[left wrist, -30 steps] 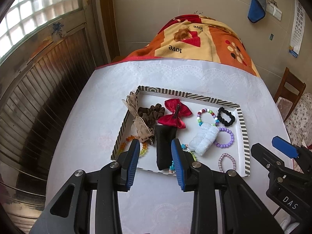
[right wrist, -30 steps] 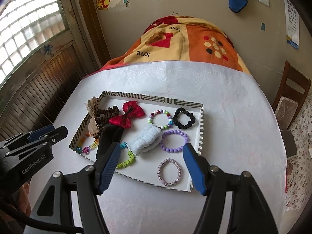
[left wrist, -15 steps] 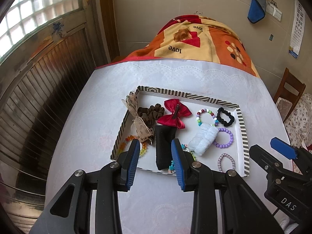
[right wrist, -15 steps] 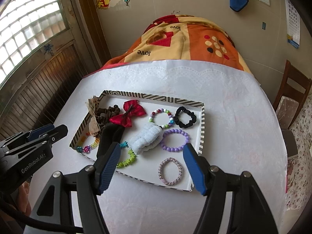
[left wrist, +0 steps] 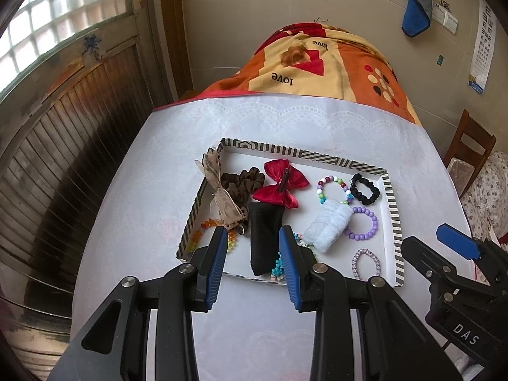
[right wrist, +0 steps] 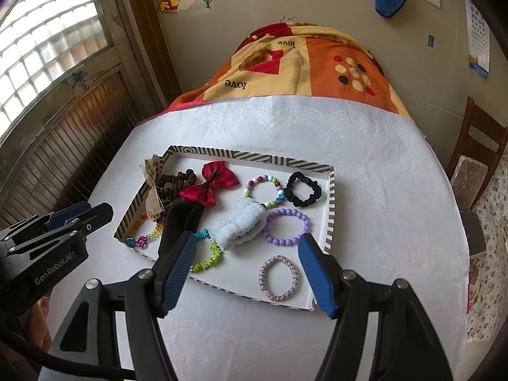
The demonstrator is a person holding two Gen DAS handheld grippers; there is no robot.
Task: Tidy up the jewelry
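1. Every piece of jewelry in view lies inside the striped tray [right wrist: 254, 155] on the white tablecloth [right wrist: 381, 190]; none shows on the cloth outside it.
2. From the tray's middle, in the right wrist view: the black scrunchie [right wrist: 302, 193] and multicolour bead bracelet [right wrist: 264, 190] sit at about 1 o'clock, the purple bead bracelet [right wrist: 287, 227] at 3, the pink woven bracelet [right wrist: 278, 277] at 5.
3. The red bow clip [right wrist: 211, 187] is at 11, the brown scrunchie [right wrist: 173, 184] and sheer ribbon bow [right wrist: 152, 190] at 10, the rainbow bead bracelet [right wrist: 143, 238] at 8.
4. In the centre a light-blue headband [right wrist: 241, 227], black cloth pouch [right wrist: 181, 222] and green-and-teal bracelet [right wrist: 208, 254] overlap one another.
5. The left gripper [left wrist: 253, 254] hovers over the near rim with tongs moderately apart, empty. The right gripper [right wrist: 244, 260] hovers likewise, tongs wide apart, empty.
6. Judgement: the gathering looks complete, but the middle and left clusters are jumbled. That fits either sorting in progress or a loosely finished collection.
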